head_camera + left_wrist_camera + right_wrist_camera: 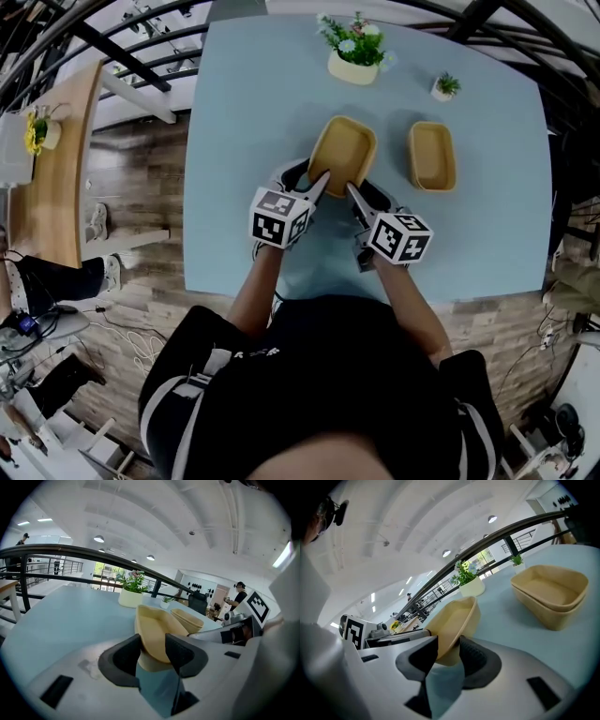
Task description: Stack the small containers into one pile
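Note:
A tan oblong container (343, 150) sits mid-table, gripped at its near rim from both sides. My left gripper (319, 180) is shut on its near-left rim, with the wall pinched between the dark pads (153, 651). My right gripper (352, 191) is shut on the near-right rim (447, 651). The held container (157, 627) (454, 620) looks tilted in both gripper views. To its right stands a pile of two nested tan containers (432, 156) (551, 595) (187, 617), apart from both grippers.
The light blue table (244, 112) carries a white planter with flowers (354, 54) at the back and a tiny potted plant (444, 87) to its right. Dark railings (131, 56) run behind the table. A wooden side table (56, 159) stands at left.

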